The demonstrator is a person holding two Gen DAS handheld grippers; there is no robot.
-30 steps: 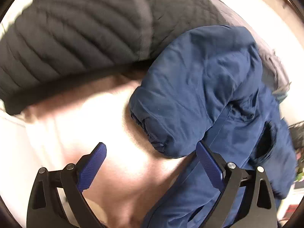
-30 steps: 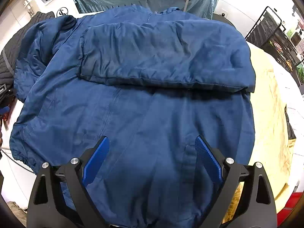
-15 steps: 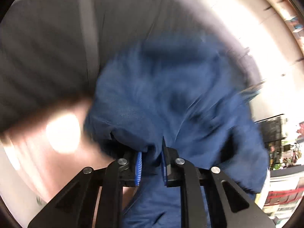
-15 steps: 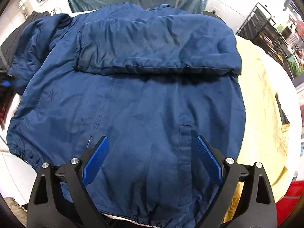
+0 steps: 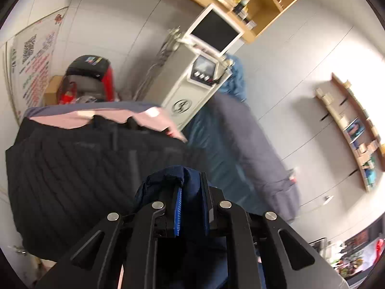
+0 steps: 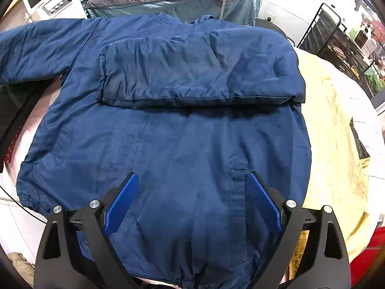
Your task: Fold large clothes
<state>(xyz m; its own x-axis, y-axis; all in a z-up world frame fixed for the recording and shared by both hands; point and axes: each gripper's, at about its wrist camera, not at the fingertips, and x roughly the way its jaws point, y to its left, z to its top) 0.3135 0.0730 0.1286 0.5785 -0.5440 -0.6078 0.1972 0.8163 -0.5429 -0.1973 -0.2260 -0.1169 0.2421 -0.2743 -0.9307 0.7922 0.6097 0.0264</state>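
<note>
A navy blue jacket [image 6: 182, 139] lies flat on the bed, front up. One sleeve [image 6: 199, 72] is folded across its chest. The other sleeve [image 6: 41, 45] stretches out toward the upper left edge of the right wrist view. My left gripper [image 5: 190, 185] is shut on that sleeve's cuff [image 5: 166, 175] and holds it raised above the bed, with navy cloth bunched between the blue pads. My right gripper [image 6: 192, 175] hovers open over the jacket's lower half near the hem, with nothing pinched.
A black quilted garment [image 5: 72, 168] lies on a pink sheet [image 5: 149, 118] to the left. A white machine with a screen [image 5: 199, 77] and a grey-covered bed [image 5: 245, 144] stand beyond. A yellow cloth [image 6: 336, 132] and a black wire rack [image 6: 336, 31] are on the right.
My left gripper closed on the bunched sleeve cuff and rose with it, tilting up toward the room. The sleeve went from crumpled to stretched out. The right gripper stayed open in place.
</note>
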